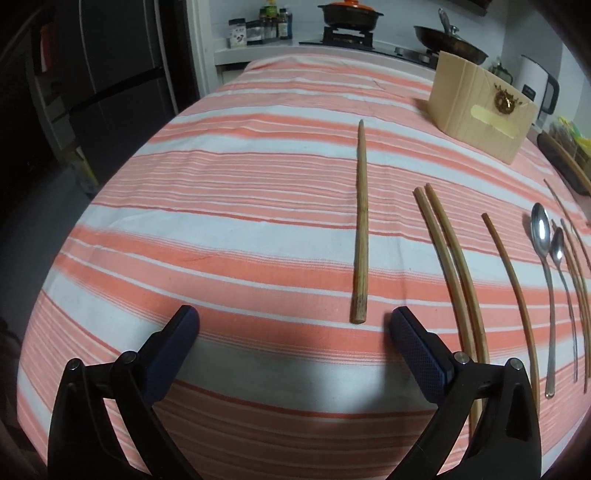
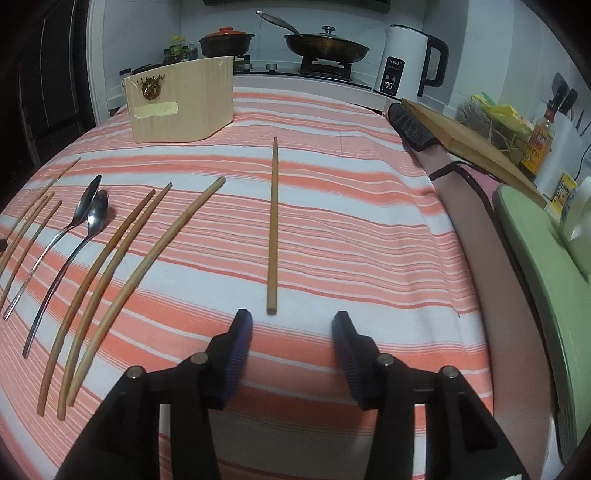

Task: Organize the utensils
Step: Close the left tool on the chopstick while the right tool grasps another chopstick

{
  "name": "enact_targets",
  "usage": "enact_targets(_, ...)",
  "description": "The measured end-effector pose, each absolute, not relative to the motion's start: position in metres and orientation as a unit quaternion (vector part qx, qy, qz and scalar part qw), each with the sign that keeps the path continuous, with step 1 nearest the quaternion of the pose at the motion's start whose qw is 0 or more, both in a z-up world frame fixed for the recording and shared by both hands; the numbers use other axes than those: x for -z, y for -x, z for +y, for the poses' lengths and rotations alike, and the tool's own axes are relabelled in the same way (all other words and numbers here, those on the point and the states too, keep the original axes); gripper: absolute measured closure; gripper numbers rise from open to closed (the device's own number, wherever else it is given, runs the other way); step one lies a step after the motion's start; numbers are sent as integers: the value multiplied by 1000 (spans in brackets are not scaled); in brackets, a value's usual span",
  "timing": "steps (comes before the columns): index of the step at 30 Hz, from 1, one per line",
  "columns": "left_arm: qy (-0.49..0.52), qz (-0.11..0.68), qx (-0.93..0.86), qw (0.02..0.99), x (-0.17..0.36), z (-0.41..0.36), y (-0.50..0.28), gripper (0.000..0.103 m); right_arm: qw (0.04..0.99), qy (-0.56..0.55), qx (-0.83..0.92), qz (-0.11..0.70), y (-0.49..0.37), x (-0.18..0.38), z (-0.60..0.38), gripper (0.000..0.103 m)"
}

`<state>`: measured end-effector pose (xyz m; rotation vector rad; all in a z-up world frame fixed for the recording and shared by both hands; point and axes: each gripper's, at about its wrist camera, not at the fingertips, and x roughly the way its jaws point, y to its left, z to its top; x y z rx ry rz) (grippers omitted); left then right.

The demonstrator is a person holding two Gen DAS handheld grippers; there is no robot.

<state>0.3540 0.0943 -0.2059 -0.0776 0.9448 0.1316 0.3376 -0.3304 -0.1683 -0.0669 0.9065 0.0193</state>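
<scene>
Ahead of the left tool [image 1: 293,325], whose jaws stand wide apart with nothing between them, a single wooden chopstick [image 1: 360,225] lies lengthwise on the striped cloth [image 1: 221,206] covering the table, its near end just beyond the fingertips and untouched. Right of it lie a pair of chopsticks [image 1: 452,269], another lone one [image 1: 511,280], two metal spoons [image 1: 546,258] and more sticks at the frame's edge. A cardboard box [image 1: 480,107] stands upright farther back, well apart from the utensils, with a stove, a lidded pot [image 1: 349,14] and a pan behind it. The right tool [image 2: 291,323] is partly open and empty too, its tips just short of the near end of a darker chopstick [image 2: 273,225] lying straight ahead. Nothing blocks either stick. Only the left view shows the dark refrigerator [image 1: 110,74] beside the table; only the right view shows the white kettle [image 2: 400,59], the wooden board [image 2: 472,144] leaning at the table's right edge, a sauce bottle [image 2: 539,140] and a green tray [image 2: 546,266]. From the right the spoons [image 2: 85,218] and curved sticks fan out to the left.
</scene>
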Motion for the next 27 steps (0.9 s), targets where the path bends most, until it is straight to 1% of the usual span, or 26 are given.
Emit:
enact_targets(1, 39, 455, -62, 888, 206, 95, -353, 1, 898, 21, -12, 440, -338, 169, -335, 43)
enact_targets(2, 40, 456, -61, 887, 206, 95, -353, 1, 897, 16, -17, 442, -338, 169, -337, 41)
enact_targets(4, 32, 460, -46, 886, 206, 96, -354, 1, 894, 25, -39, 445, -338, 170, -336, 31)
enact_targets(10, 14, 456, 0, 890, 206, 105, -356, 1, 893, 31, -60, 444, -332, 170, -339, 29)
enact_targets(16, 21, 461, -28, 887, 206, 99, -354, 1, 894, 45, -54, 443, -345, 170, -323, 29)
enact_targets(21, 12, 457, -5, 890, 205, 98, -349, 1, 894, 44, -60, 441, -349, 171, -320, 31)
enact_targets(23, 1, 454, 1, 891, 204, 93, -348, 6, 895, 43, -60, 440, -349, 170, -320, 33)
enact_targets(27, -8, 443, 21, 896, 202, 85, -347, 22, 895, 46, -61, 440, -350, 170, -317, 33)
